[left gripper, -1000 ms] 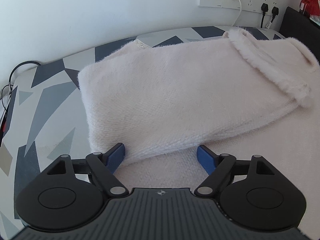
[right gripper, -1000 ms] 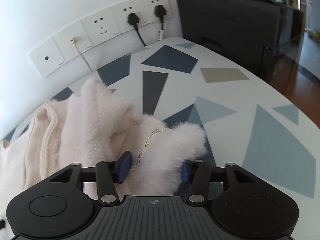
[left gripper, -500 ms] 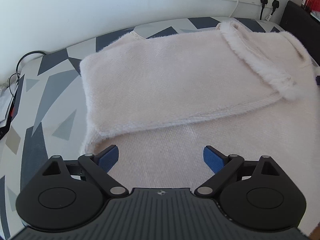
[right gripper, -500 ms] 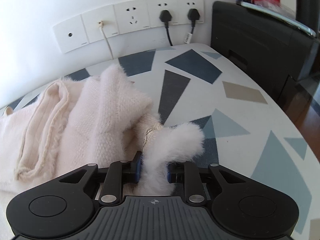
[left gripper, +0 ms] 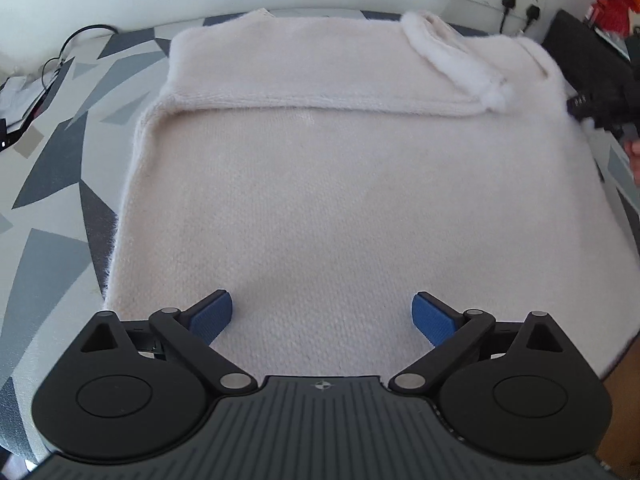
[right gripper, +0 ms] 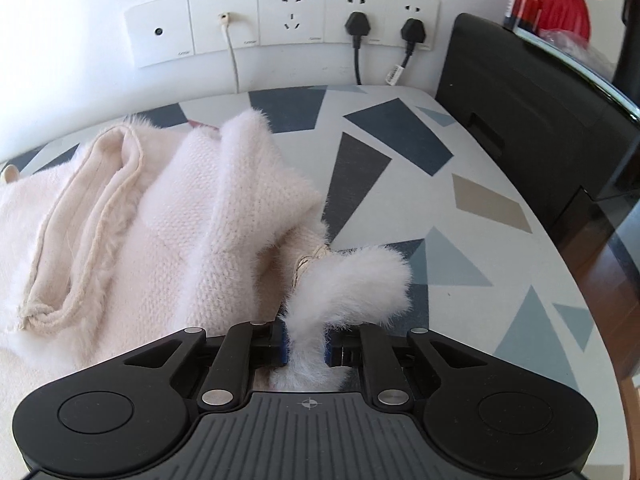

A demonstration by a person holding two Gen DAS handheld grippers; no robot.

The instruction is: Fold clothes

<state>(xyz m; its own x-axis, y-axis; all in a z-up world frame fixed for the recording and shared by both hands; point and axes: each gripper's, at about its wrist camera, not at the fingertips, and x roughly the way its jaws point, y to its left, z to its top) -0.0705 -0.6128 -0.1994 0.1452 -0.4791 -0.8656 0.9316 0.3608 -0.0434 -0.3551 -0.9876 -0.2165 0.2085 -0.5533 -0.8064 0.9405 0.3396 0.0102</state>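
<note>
Left tongs [left gripper: 322, 314] spread wide, empty, hovering low over the near hem of the pale pink fuzzy sweater [left gripper: 340, 200]. A second ago their pads straddled the edge of the folded-over sleeve layer; that layer now lies released, and my left wrist has backed off toward the hem, so much more of the sweater body shows in the left wrist view.

Sweater lies flat on the patterned desk [left gripper: 52, 216], one sleeve [left gripper: 320, 68] folded across the upper body, its fluffy cuff [left gripper: 452, 64] resting near the far right shoulder.

Right tongs [right gripper: 306, 344] pressed together, pinching the other fluffy cuff [right gripper: 352, 280]. A second ago these pads stood apart either side of it; half a second ago they had nearly closed. Grip looks firm: fur bulges out above the pads. This sleeve sits bunched at the sweater's right edge, over the desk near the wall sockets [right gripper: 292, 12].

Judgement: first sleeve fold is done; second sleeve is secured and ready to be carried across the body. Risk: the long pile may slip.
</note>
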